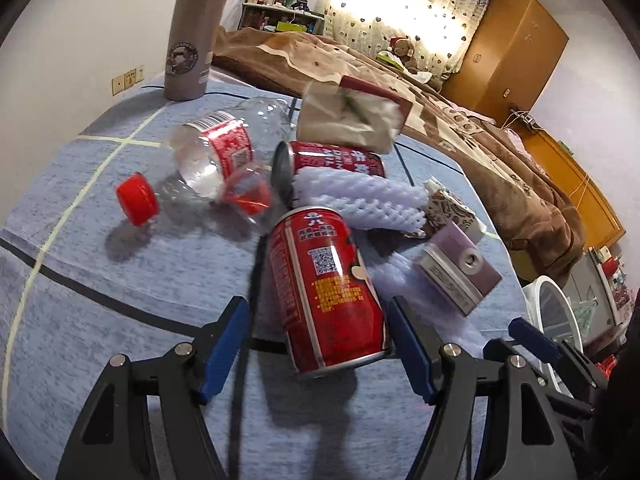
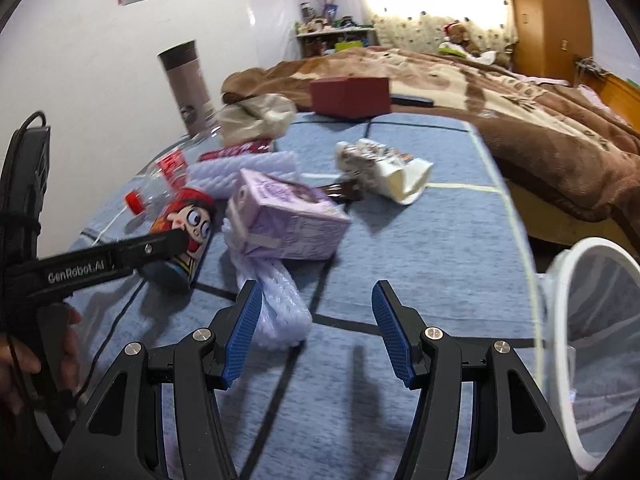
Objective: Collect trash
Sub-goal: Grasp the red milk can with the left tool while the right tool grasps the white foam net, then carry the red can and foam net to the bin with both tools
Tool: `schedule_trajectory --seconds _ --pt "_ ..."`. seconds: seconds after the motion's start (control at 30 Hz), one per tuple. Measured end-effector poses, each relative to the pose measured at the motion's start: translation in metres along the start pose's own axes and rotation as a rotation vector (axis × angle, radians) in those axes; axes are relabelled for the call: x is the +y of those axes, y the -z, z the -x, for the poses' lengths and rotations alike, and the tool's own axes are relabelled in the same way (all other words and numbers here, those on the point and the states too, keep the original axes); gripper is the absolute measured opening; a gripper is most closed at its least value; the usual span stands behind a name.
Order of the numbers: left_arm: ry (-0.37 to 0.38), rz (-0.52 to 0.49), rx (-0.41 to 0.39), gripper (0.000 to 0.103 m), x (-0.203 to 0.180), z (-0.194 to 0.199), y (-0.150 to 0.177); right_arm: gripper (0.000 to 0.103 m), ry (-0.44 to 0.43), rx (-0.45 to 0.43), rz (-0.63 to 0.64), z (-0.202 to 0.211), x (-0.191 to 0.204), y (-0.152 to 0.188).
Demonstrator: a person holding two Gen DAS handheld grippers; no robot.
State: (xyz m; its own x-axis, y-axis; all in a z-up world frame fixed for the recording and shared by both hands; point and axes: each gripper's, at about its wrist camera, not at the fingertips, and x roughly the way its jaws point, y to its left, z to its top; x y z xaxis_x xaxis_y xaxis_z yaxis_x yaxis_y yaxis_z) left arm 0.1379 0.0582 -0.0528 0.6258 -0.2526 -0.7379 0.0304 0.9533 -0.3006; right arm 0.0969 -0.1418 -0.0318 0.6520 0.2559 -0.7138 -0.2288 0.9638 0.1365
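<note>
On blue tablecloth: trash heap. Two red cans; nearer can lies between parted fingers of left gripper, pads not touching. One clear bottle, red cap. One purple carton. Right gripper apart, empty. Only right view shows white bin wide.

A red can lies on its side among a clear bottle, white foam netting and a purple carton.
</note>
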Motion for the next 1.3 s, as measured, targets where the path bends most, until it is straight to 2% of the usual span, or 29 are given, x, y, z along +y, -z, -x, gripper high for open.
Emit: schedule_trajectory --seconds 0.37,0.77,0.8,0.83,0.9,1.0,1.03,1.3 --pt "-0.022 -0.047 -0.005 0.073 0.013 0.000 -0.011 0.059 -0.097 0.062 0.053 -0.021 0.021 -0.002" --pt "-0.016 -0.056 -0.001 0.073 0.016 -0.014 -0.020 0.059 -0.101 0.112 0.088 -0.025 0.031 0.004" --pt "-0.014 -0.054 0.002 0.073 0.016 -0.015 -0.020 0.055 -0.100 0.114 0.086 -0.026 0.031 0.004" --pt "-0.013 -0.055 0.005 0.073 0.016 -0.017 -0.020 0.047 -0.097 0.113 0.085 -0.025 0.031 0.004" --pt "-0.008 -0.054 0.012 0.071 0.017 -0.019 -0.020 0.041 -0.091 0.113 0.085 -0.026 0.032 0.004" --pt "0.011 -0.047 0.018 0.056 0.017 -0.020 -0.020 0.034 -0.096 0.113 0.083 -0.026 0.030 0.002" --pt "0.006 -0.049 0.017 0.056 0.016 -0.020 -0.019 0.031 -0.096 0.109 0.083 -0.025 0.031 0.003" --pt "0.000 -0.042 0.009 0.055 0.017 -0.013 -0.015 0.027 -0.099 0.094 0.092 -0.024 0.033 0.002"
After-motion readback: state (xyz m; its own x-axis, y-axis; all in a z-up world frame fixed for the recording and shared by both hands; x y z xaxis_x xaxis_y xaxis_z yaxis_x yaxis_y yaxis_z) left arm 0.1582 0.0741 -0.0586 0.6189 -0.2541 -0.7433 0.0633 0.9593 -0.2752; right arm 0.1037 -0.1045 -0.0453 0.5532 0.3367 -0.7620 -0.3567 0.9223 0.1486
